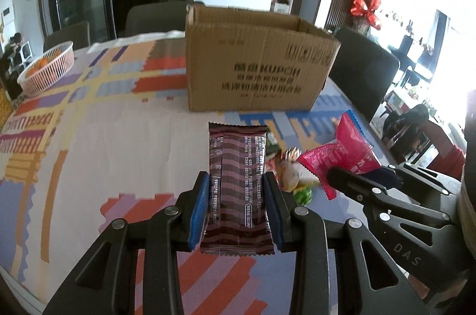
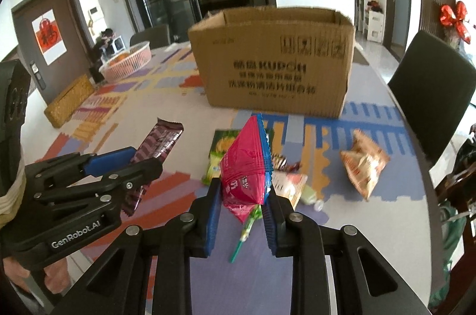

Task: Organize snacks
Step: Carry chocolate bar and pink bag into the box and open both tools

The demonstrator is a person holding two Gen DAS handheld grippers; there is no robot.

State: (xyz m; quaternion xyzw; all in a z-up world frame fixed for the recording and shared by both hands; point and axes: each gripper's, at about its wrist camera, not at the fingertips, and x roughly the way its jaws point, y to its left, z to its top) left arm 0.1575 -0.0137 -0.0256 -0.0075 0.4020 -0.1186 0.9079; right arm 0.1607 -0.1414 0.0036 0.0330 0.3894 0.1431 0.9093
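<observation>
My left gripper [image 1: 236, 177] is shut on a brown striped snack bar [image 1: 235, 166], which stands up between the blue pads above the table. In the right wrist view the left gripper [image 2: 145, 158] and the snack bar [image 2: 162, 139] sit at the left. My right gripper [image 2: 244, 186] is shut on a pink snack packet with a blue edge [image 2: 247, 163], also lifted off the table. From the left wrist view the right gripper [image 1: 360, 174] and its pink packet [image 1: 342, 151] are at the right. An open cardboard box [image 1: 253, 62] [image 2: 273, 68] stands straight ahead of both grippers.
Loose snacks lie on the patterned tablecloth below the grippers: a green packet [image 2: 218, 148], an orange packet [image 2: 364, 163] and smaller wrappers [image 1: 293, 172]. A pink basket of oranges [image 1: 47, 65] stands far left, with a woven yellow box [image 2: 70, 100] nearer. Dark chairs [image 2: 431, 95] ring the table.
</observation>
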